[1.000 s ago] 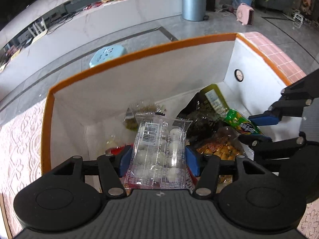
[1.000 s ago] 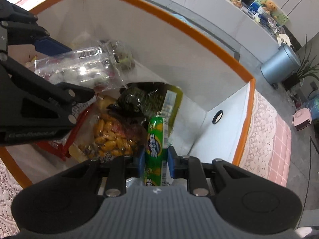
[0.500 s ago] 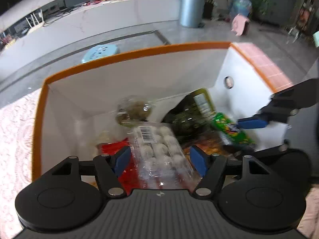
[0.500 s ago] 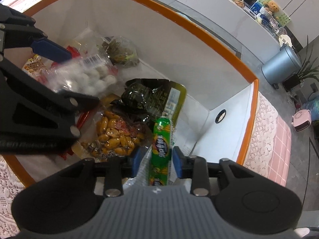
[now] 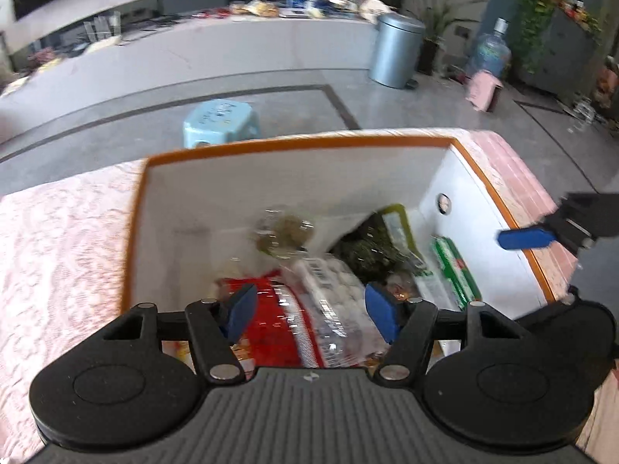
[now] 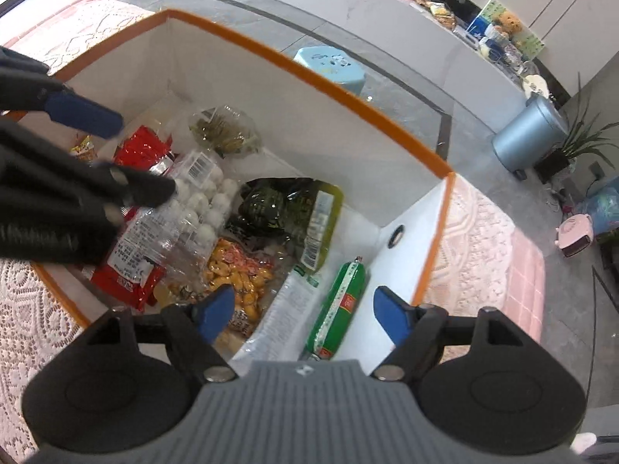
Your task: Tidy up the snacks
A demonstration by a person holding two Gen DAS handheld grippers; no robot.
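A white box with an orange rim (image 5: 294,143) (image 6: 309,73) holds several snack packs. A clear bag of white balls (image 5: 332,301) (image 6: 193,208) lies on a red pack (image 6: 135,154). A green sausage stick (image 6: 340,305) (image 5: 452,270) lies by the box's right wall. My left gripper (image 5: 311,311) is open and empty above the clear bag; it also shows in the right wrist view (image 6: 127,154). My right gripper (image 6: 305,315) is open and empty above the sausage stick.
A dark green pack (image 6: 286,205), a yellow nut pack (image 6: 236,274) and a clear bag of brownish snacks (image 6: 224,131) also lie in the box. The box stands on a pink lace cloth (image 5: 65,239). A blue stool (image 5: 220,120) and a grey bin (image 5: 396,54) stand on the floor beyond.
Both grippers opened. The clear bag of white balls and the green sausage stick dropped into the box. Both grippers lifted back above the box.
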